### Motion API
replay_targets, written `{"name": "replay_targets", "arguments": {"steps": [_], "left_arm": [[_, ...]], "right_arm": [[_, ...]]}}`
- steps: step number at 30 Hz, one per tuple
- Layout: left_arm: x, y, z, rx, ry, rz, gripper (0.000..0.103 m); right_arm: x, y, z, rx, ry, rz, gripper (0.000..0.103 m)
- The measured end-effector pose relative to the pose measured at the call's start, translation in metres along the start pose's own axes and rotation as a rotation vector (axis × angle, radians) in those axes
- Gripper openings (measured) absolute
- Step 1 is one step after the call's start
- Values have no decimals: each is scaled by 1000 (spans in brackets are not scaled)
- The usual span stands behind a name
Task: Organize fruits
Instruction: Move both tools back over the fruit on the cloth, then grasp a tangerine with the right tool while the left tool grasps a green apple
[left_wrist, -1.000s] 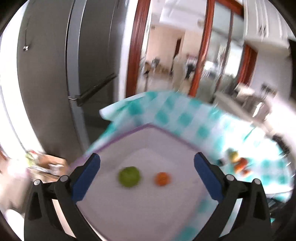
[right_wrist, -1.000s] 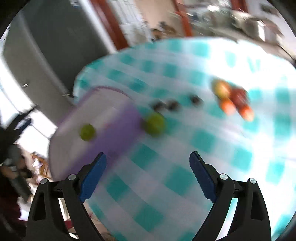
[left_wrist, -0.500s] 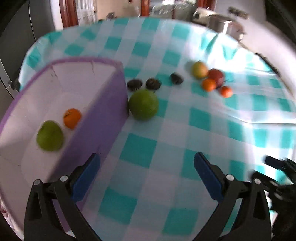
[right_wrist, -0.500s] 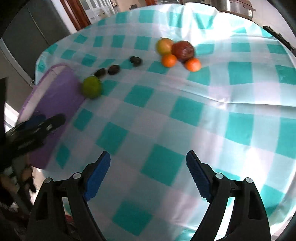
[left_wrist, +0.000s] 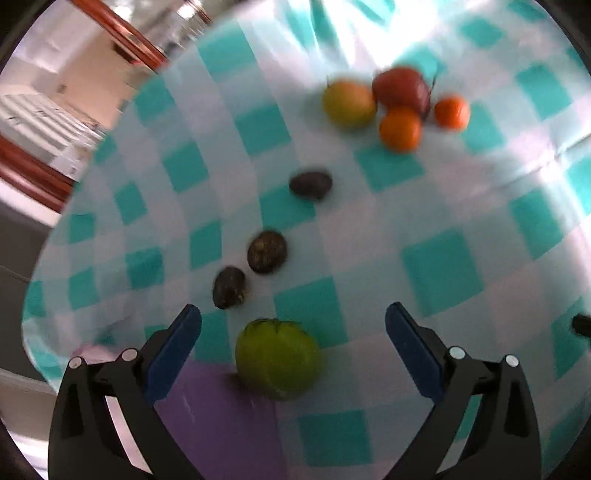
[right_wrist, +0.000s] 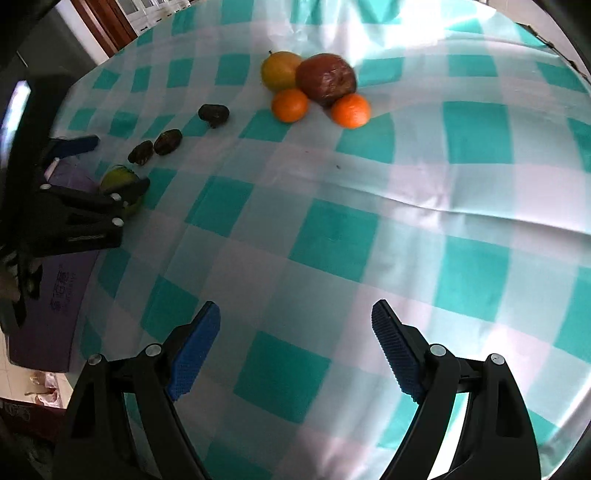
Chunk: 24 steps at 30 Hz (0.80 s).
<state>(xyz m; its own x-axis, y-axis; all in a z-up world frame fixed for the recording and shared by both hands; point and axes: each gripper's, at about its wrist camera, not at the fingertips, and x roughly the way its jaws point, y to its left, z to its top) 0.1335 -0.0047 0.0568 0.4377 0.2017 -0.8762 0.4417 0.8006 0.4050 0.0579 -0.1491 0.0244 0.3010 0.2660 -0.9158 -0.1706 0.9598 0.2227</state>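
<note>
Green fruit (left_wrist: 277, 359) sits between left claw (left_wrist: 293, 354) fingers.

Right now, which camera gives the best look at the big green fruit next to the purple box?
The left wrist view: the green fruit sits large and unobstructed between the open left tool. In the right wrist view it is small, far left, and partly hidden behind that tool.

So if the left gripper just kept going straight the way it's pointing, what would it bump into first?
Most likely the green fruit, which sits between the open fingers of the left gripper, right by the purple bin. Depth is hard to judge.
</note>
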Motion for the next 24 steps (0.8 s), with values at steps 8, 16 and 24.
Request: {"name": "replay_targets", "arguments": {"steps": [8,16,24], "left_arm": [[9,-12,-11,54,108,-93,102],[-48,-18,-24,-108,-171,-252,99],[-25,1,-45,-161,-221,-111,101]], "right_arm": [[-2,-7,36,69,-90,-25,82],[10,-14,104,20,-193,-126,82],[70,-13,148,-63,-135,-203,71]]}}
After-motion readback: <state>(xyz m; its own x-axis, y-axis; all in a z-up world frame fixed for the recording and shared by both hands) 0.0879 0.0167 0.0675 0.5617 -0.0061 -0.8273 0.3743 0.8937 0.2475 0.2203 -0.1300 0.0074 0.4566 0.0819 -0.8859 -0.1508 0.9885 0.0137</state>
